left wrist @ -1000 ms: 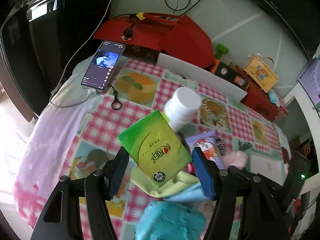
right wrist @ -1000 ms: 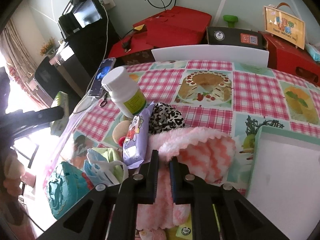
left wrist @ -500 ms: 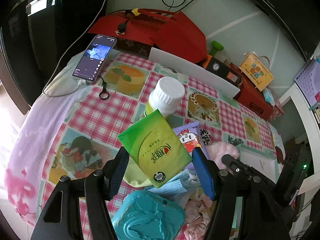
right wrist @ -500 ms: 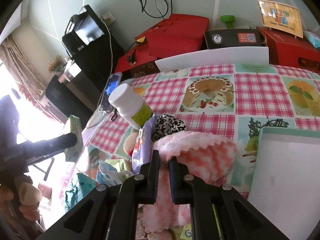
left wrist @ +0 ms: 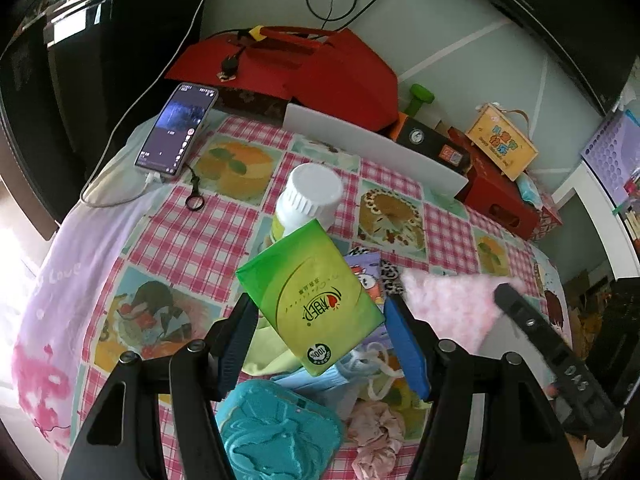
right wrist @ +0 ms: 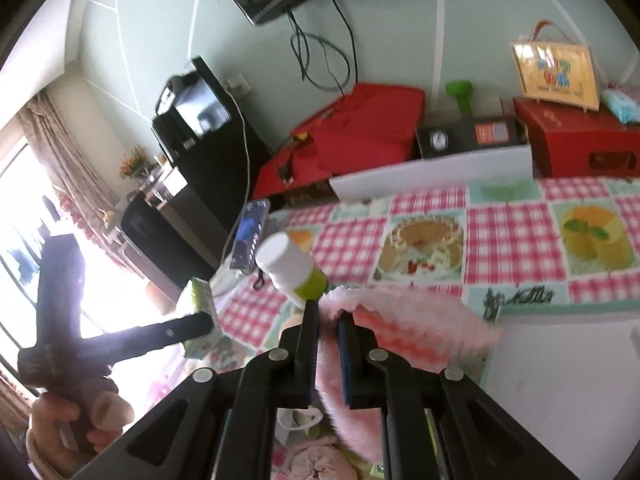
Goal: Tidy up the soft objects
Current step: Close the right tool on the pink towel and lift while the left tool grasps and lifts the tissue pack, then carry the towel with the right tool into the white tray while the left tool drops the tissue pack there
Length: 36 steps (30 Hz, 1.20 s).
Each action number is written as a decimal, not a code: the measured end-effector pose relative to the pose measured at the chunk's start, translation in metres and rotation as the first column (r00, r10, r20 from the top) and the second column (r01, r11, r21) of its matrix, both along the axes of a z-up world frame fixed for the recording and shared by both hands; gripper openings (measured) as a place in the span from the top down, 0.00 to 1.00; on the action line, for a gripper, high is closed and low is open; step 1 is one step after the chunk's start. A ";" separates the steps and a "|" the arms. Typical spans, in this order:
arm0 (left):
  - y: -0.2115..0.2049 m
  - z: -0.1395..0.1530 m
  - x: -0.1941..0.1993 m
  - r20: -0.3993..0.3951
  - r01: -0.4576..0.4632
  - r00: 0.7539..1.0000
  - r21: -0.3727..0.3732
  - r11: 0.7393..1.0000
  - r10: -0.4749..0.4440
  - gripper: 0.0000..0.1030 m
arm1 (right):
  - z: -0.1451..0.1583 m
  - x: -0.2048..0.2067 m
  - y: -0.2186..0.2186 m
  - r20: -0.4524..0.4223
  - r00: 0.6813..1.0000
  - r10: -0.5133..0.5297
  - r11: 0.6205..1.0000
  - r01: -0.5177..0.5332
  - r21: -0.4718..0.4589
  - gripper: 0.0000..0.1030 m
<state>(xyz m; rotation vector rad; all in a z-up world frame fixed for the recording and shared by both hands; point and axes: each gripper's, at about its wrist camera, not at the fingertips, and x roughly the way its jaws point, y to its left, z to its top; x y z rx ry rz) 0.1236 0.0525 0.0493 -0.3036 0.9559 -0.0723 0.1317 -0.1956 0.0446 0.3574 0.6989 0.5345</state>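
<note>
My left gripper is shut on a green tissue pack, held tilted above the pile of soft things. The right wrist view shows the same pack at the left, in that gripper's fingers. My right gripper is shut on a fluffy pink cloth, which hangs from it above the table. In the left wrist view the pink cloth and one right finger show at the right. Below lie a yellow-green cloth, a blue face mask and a pink scrunchie.
A white bottle stands mid-table on the checked tablecloth, with a purple snack packet and a leopard-print piece beside it. A teal pouch lies near me. A white tray sits right, a phone far left.
My right gripper has risen and tipped up, lifting the pink cloth off the pile. My left gripper has drawn back a little with the green pack still in it.
</note>
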 end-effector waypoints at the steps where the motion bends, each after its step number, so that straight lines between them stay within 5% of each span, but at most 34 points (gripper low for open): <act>1: -0.002 0.002 0.000 0.005 0.004 1.000 0.001 1.000 -0.004 0.35 | 0.006 -0.002 -0.003 0.016 1.000 -0.007 1.000 0.007 0.003 0.91; 16: -0.063 0.044 -0.003 0.090 0.114 0.989 0.013 0.993 -0.114 0.35 | 0.081 -0.050 -0.076 0.219 0.961 -0.170 0.985 0.162 0.054 0.91; 36: -0.205 0.022 0.012 0.037 0.344 0.938 0.038 0.938 -0.346 0.35 | 0.078 -0.088 -0.221 0.156 0.837 -0.525 0.846 0.532 -0.011 0.91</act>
